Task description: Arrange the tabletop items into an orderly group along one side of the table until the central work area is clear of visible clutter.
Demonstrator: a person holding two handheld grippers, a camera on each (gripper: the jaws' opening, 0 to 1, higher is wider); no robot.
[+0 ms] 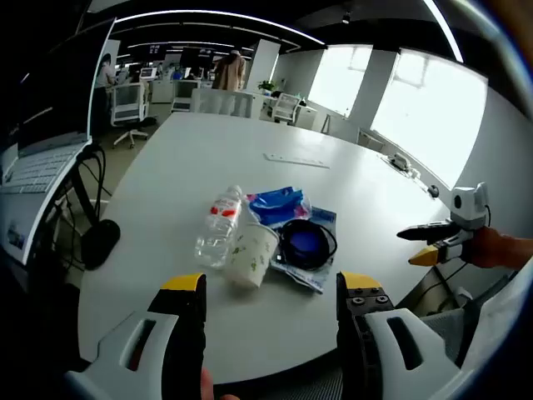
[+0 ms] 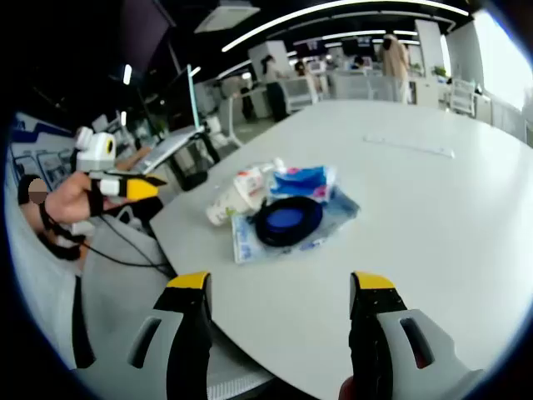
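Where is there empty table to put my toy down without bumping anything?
Bare table lies beyond the water bottle, up to the white strip, and near the edge before the paper cup. It is crowded where bottle, cup, blue packet and coiled cable cluster.

An open-plan office is shown. A large white bench (image 1: 200,158) is set in the foreground, and beyond its far edge rows of desks with monitors (image 1: 158,73) and wheeled office chairs (image 1: 127,107) are seen. Long strip lights (image 1: 208,17) are run across a dark ceiling, and big bright windows (image 1: 429,108) are lined along one side. A laptop (image 1: 37,162) is placed beside the bench's left edge, with cables (image 1: 87,179) hung below it. A person (image 1: 229,71) is seen standing far back.
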